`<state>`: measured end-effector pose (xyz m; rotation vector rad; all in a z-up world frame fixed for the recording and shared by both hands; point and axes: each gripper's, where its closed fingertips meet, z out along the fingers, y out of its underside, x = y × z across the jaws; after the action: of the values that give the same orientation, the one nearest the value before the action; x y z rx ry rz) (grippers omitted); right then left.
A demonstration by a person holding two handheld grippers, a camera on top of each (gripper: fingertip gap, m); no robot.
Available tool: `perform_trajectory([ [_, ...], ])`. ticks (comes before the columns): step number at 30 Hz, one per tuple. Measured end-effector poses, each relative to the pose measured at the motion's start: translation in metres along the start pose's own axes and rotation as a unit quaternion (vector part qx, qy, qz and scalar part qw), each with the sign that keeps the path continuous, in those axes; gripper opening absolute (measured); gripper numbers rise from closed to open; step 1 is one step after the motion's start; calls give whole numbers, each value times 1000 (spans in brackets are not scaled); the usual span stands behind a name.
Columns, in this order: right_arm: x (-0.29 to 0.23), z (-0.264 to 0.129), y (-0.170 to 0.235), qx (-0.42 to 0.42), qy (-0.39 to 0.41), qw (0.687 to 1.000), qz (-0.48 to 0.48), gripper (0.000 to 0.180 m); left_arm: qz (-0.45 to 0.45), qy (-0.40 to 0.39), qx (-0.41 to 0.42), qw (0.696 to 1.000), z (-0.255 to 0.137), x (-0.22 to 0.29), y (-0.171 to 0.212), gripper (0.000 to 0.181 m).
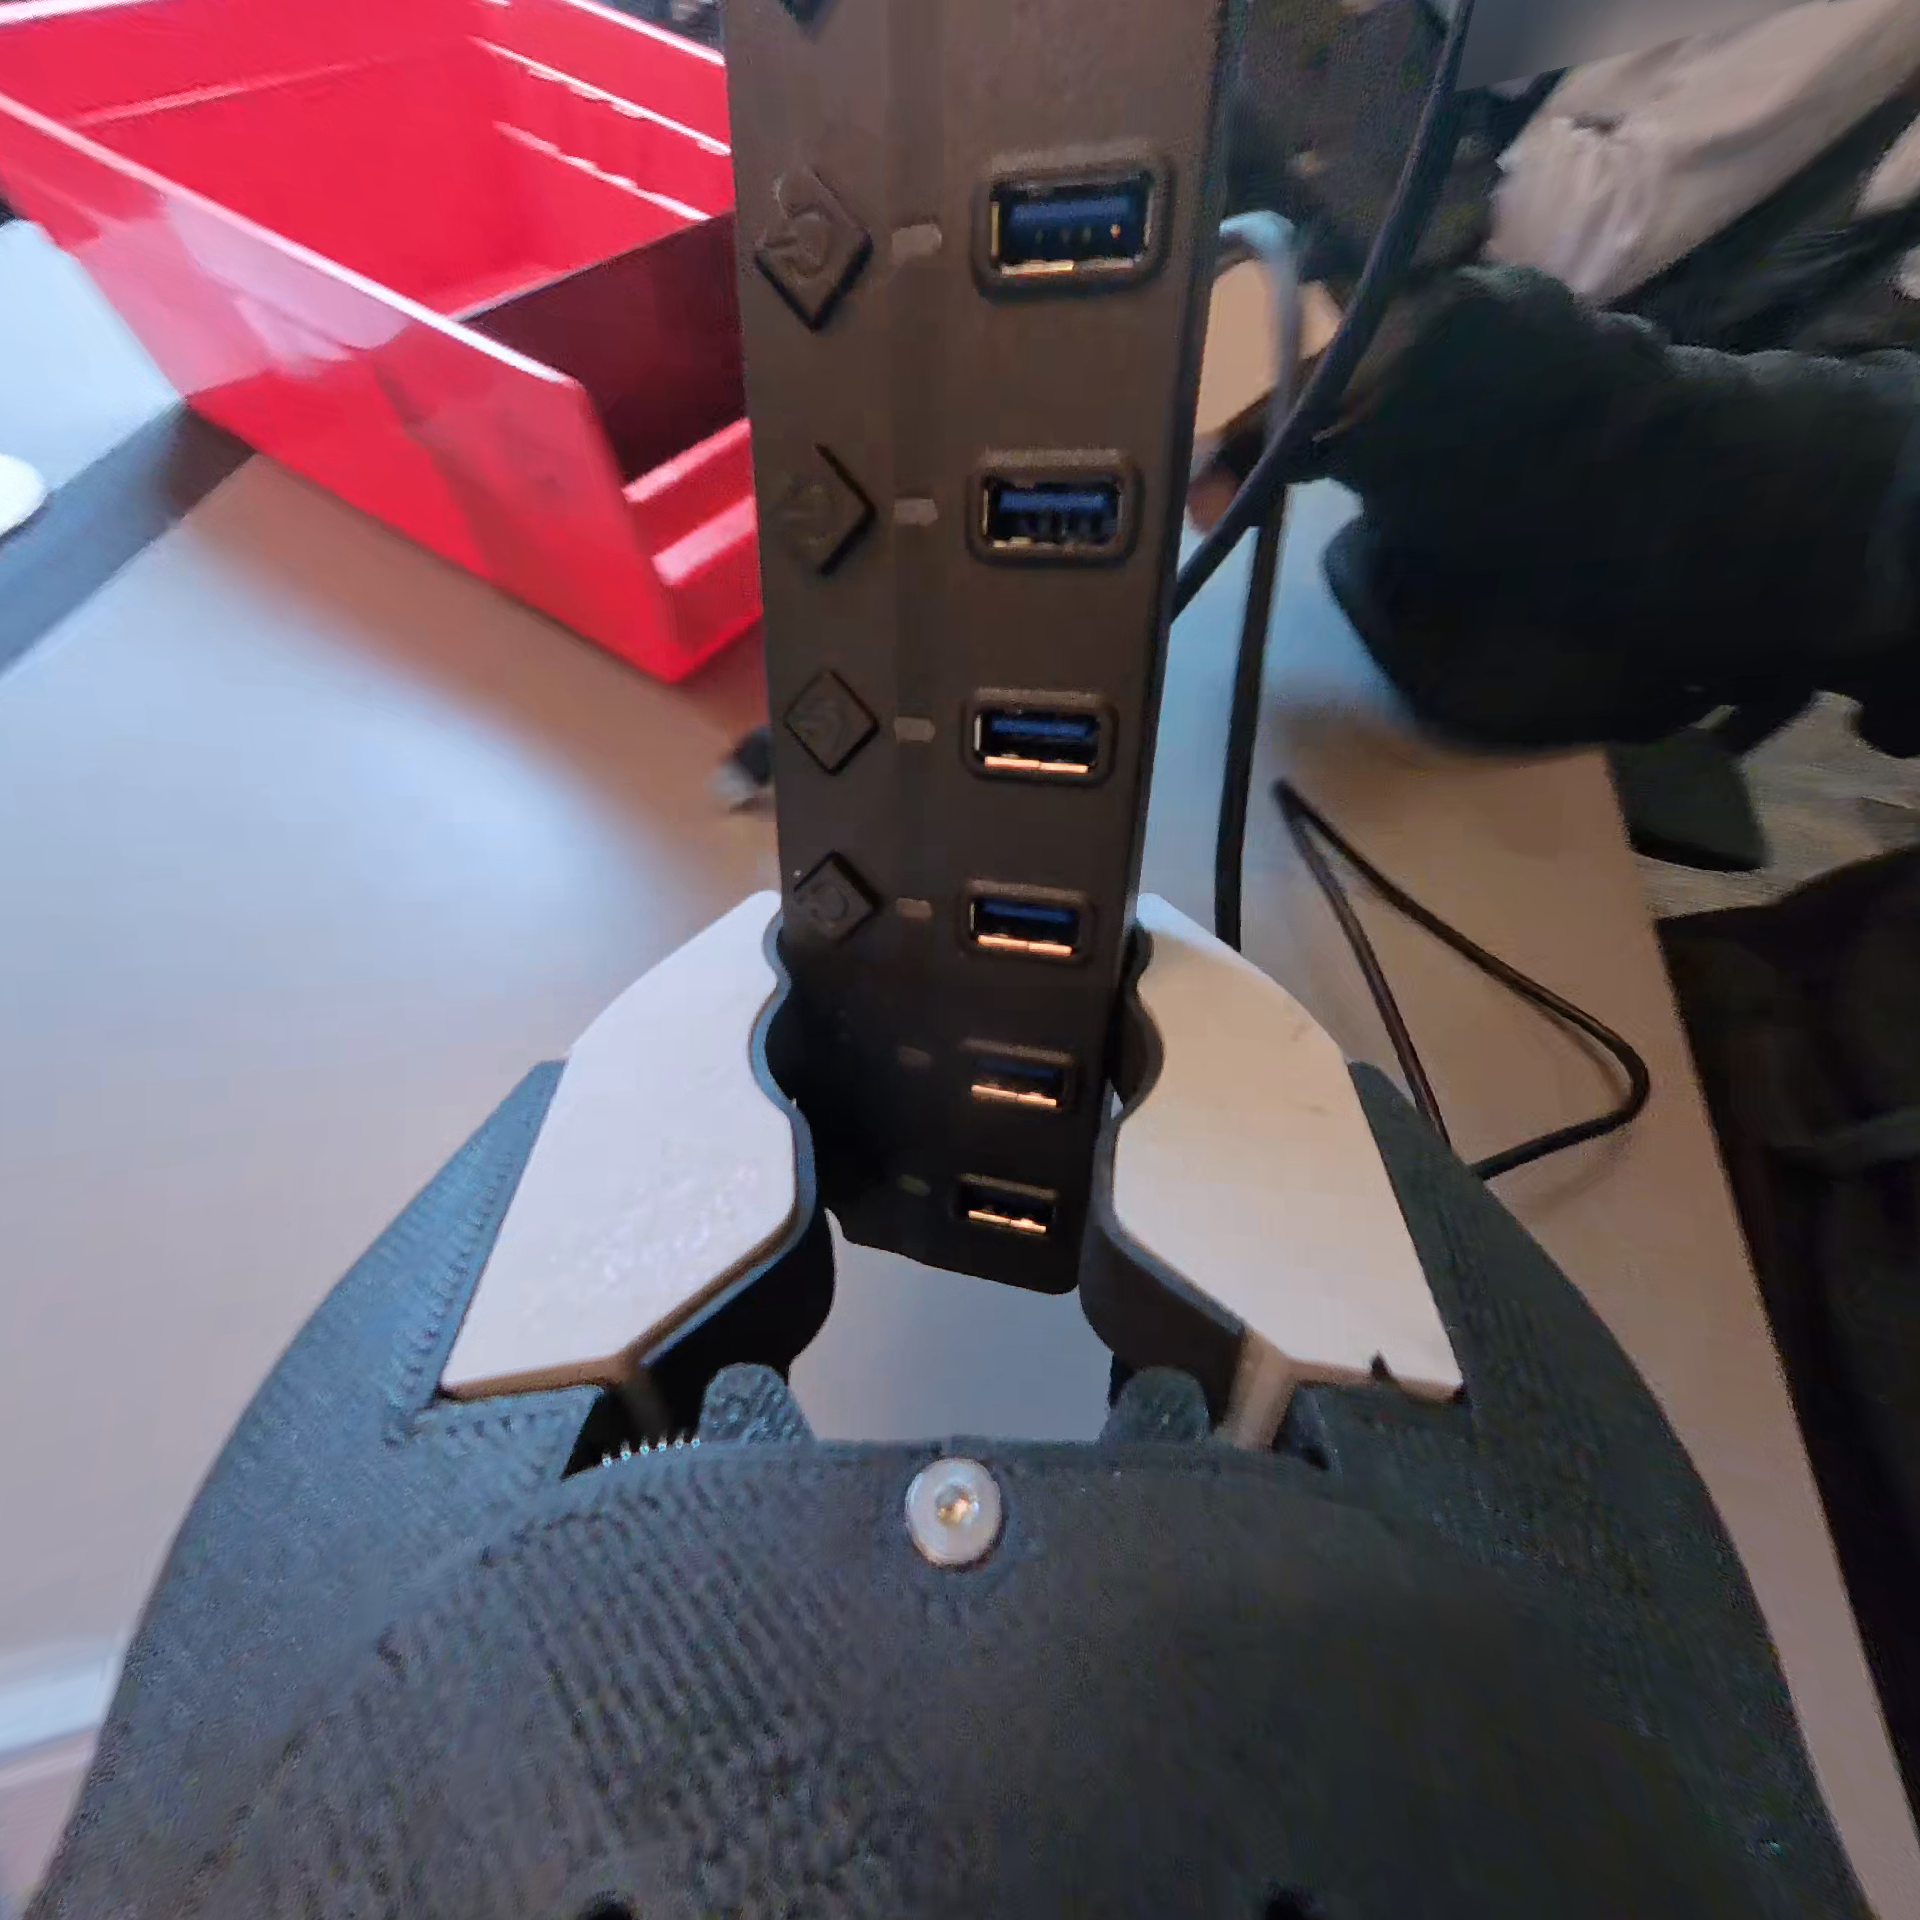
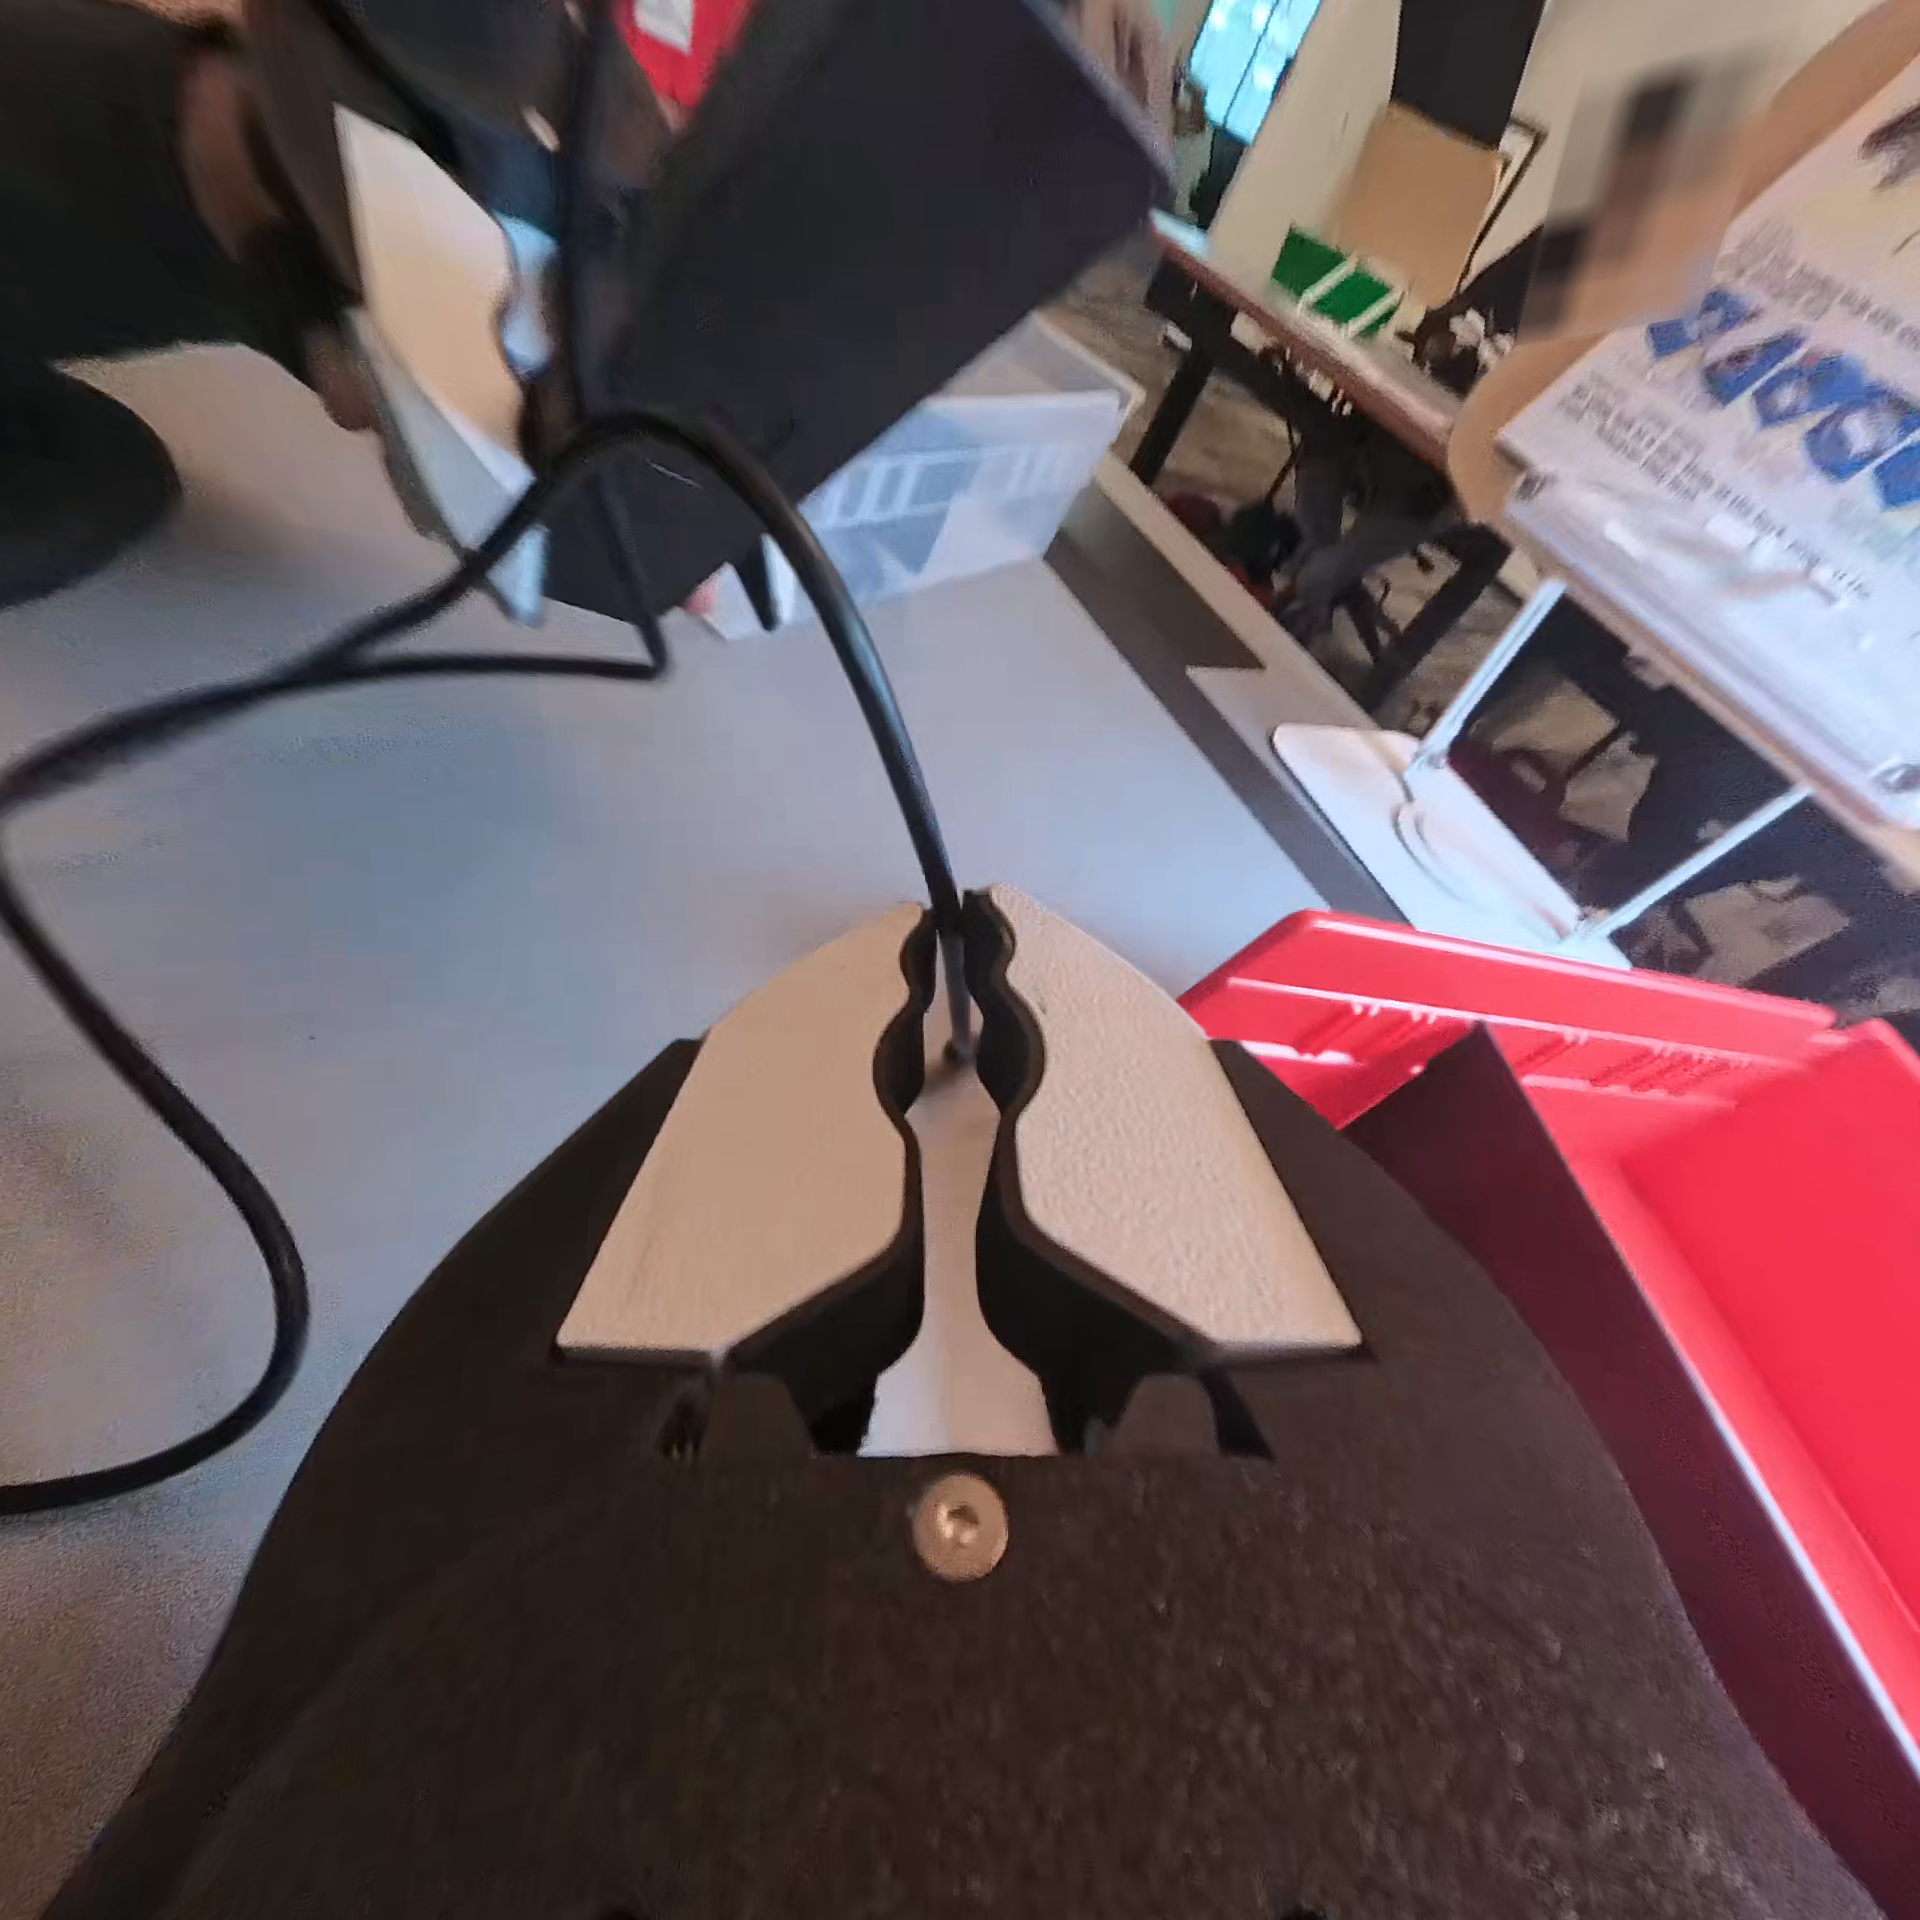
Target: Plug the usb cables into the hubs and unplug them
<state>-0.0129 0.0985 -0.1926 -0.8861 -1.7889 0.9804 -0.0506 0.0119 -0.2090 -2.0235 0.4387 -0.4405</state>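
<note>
Meanwhile left gripper clenched on black USB hub, ports empty; right gripper pinching thin black cable, red bin behind

— What do we see of the hub?
— A long black strip raised off the table, six blue ports showing, all empty, diamond buttons beside the upper ones.
— And the cable?
— Thin, black, arching up, looping over the table.
</note>
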Motion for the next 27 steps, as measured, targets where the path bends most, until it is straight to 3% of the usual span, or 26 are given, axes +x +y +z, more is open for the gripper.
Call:
perform_trajectory([
  [9,-5,15,10,-8,-3,999,52,10,29,43,-93,994,24,21,37,58],
  [15,-24,14,17,-34,-58,997,32,27,17,47,-98,994,31,21,43,58],
  [24,-3,1,61,-200,4,979,-44,39,-38,13,-70,997,30,-1,40,58],
  [27,-17,-1,66,-212,-46,976,0,51,-52,-8,-61,997,28,-11,39,58],
])
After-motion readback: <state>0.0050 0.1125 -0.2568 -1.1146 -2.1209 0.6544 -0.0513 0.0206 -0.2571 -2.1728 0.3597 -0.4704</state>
